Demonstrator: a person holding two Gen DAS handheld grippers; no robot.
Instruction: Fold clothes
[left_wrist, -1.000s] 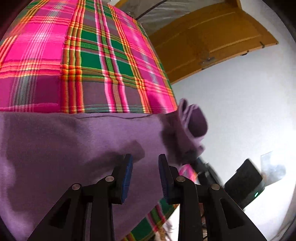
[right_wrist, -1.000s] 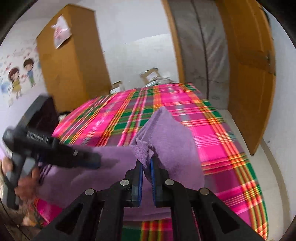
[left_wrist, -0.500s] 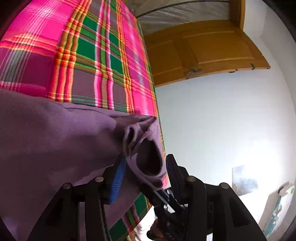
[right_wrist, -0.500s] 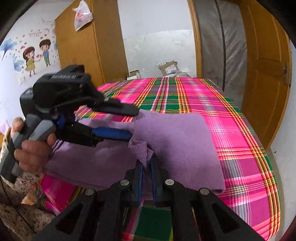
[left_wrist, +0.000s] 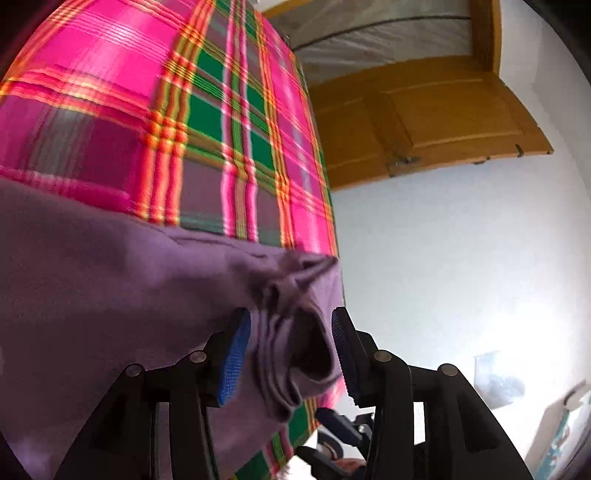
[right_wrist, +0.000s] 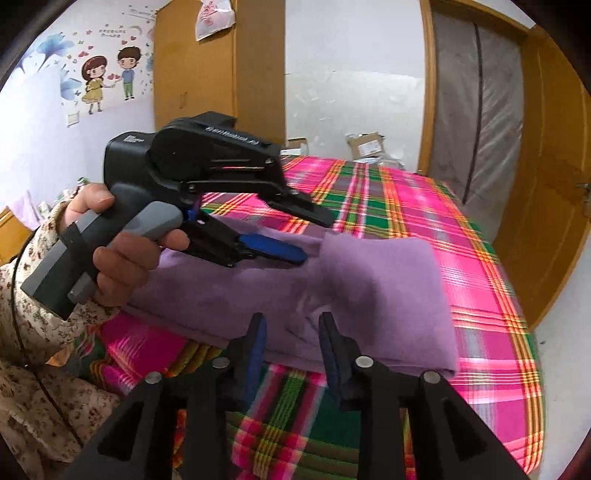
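Note:
A purple garment (right_wrist: 369, 288) lies partly folded on the plaid bed cover; it also fills the lower left of the left wrist view (left_wrist: 110, 280). My left gripper (left_wrist: 288, 350) is open, with a bunched fold of the garment lying between its blue pads, which stand apart from the cloth's sides. In the right wrist view the left gripper (right_wrist: 314, 236) reaches in from the left over the garment. My right gripper (right_wrist: 291, 339) is open and empty, just at the garment's near edge.
The pink, green and orange plaid bed cover (right_wrist: 424, 199) spreads under the garment. A wooden door (right_wrist: 550, 177) stands at the right, a wardrobe (right_wrist: 218, 74) at the back. The person's hand (right_wrist: 122, 258) and floral sleeve are at the left.
My right gripper has opened and let go of the purple garment's corner, which now lies flat. My left gripper has moved in around the bunched fold.

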